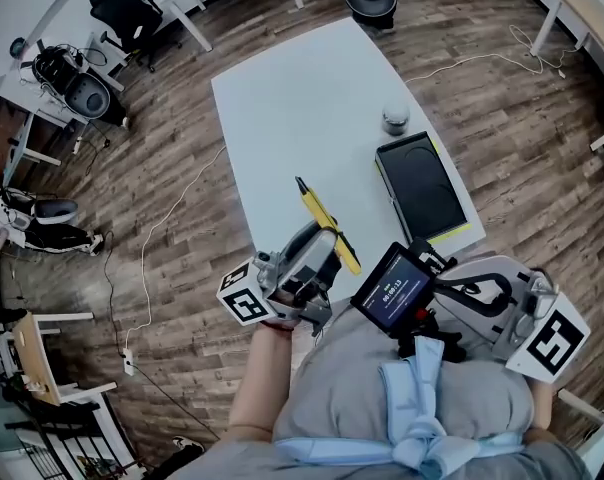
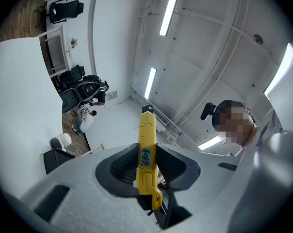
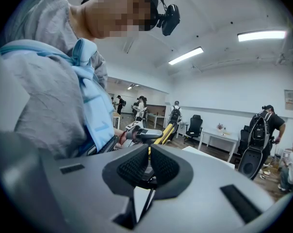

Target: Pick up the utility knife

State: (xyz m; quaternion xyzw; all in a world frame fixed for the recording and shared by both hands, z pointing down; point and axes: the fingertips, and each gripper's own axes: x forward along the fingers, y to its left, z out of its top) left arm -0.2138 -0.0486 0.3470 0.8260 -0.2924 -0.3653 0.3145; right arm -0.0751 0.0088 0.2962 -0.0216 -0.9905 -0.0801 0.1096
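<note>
The yellow utility knife [image 2: 147, 135] is clamped between the pads of my left gripper [image 2: 147, 166]. It sticks out past the fingertips and points up toward the ceiling. In the head view the knife [image 1: 320, 216] hangs over the near end of the white table [image 1: 302, 98], with the left gripper [image 1: 317, 246] shut on its rear half. My right gripper [image 3: 149, 166] is held by the person's body at the lower right. Its pads stand close together with nothing between them. Its marker cube [image 1: 549, 343] and screen [image 1: 392, 290] show in the head view.
A black flat case with a yellow edge [image 1: 420, 183] lies on the table's right side. A small grey round object [image 1: 395, 118] stands just beyond it. Desks, office chairs [image 1: 127, 13] and floor cables [image 1: 152, 258] surround the table. People stand in the room's background.
</note>
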